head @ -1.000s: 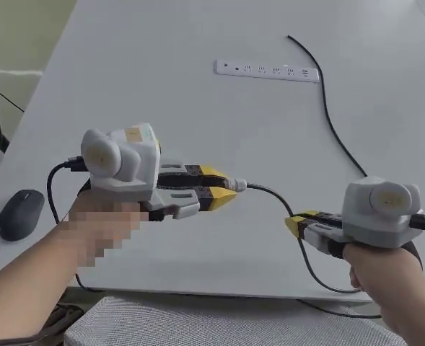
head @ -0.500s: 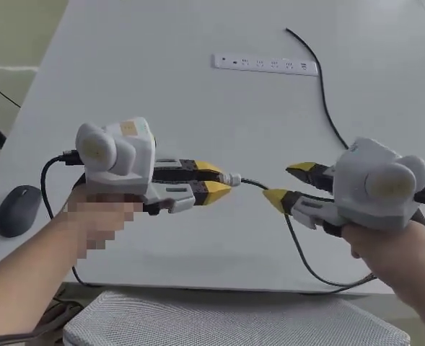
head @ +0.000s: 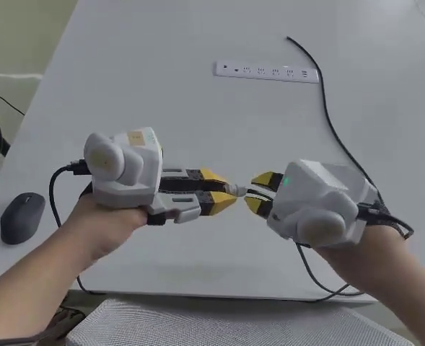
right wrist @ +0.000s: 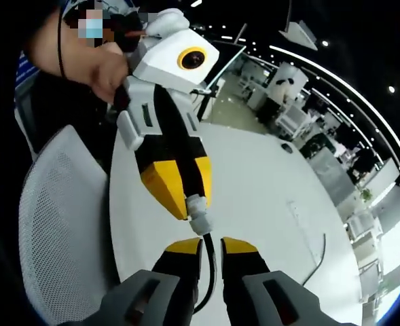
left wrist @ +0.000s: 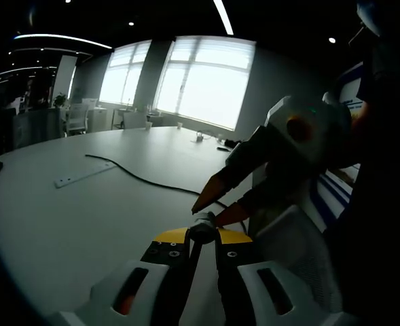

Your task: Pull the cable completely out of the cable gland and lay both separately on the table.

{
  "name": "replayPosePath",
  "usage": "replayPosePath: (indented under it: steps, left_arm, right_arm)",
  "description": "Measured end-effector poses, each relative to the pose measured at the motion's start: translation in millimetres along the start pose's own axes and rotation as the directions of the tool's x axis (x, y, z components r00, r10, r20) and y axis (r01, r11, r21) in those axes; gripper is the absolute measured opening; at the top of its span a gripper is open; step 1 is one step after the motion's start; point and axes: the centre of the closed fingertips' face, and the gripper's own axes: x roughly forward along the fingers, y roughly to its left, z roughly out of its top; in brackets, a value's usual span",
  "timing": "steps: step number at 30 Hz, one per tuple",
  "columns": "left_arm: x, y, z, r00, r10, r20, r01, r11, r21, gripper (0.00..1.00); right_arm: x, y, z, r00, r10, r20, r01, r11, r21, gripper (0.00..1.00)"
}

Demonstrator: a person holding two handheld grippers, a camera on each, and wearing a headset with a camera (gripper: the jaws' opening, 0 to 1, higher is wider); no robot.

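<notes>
Left gripper [head: 223,196], held level above the near edge of the table [head: 198,108], has its yellow-tipped jaws closed on the cable gland [head: 235,189]. The gland is a small pale fitting poking out past the tips, just as it was a second ago. Just to its right, the right gripper [head: 259,193] has swung in from well apart, where its jaws gaped wide, and now faces the left one tip to tip. In the right gripper view its jaws have narrowed around the black cable [right wrist: 212,261] just beside the gland and appear to pinch it. The cable still sits in the gland, both held off the table. With each part gripped, the pull apart looks ready to begin.
</notes>
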Motion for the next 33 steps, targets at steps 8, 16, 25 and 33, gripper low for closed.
replayPosePath:
  steps: [8, 16, 25, 33]
  left_arm:
    - [0.1, -0.1, -2.9, 0.9999, -0.006, -0.008, 0.006, 1.000, 0.007, 0.15]
    - [0.3, -2.4, -3.2, 0.9999, -0.010, -0.009, 0.010, 1.000, 0.013, 0.15]
    - [-0.9, -4.1, -2.1, 1.0000, 0.004, -0.007, -0.004, 1.000, 0.028, 0.15]
    - [-6.8, -2.6, 2.0, 0.9999, 0.009, 0.012, -0.010, 1.000, 0.027, 0.15]
  right_arm:
    - [-0.6, 4.6, -2.3, 0.9998, 0.020, -0.005, -0.020, 1.000, 0.000, 0.00]
    - [-1.3, 3.5, -4.2, 1.0000, 0.005, 0.001, -0.005, 0.998, 0.065, 0.00]
    - [-0.8, 1.9, -5.5, 0.9999, 0.006, 0.015, -0.009, 0.983, 0.184, 0.00]
    - [-2.1, -5.5, -26.4, 0.9999, -0.006, 0.009, 0.002, 0.918, 0.397, 0.00]
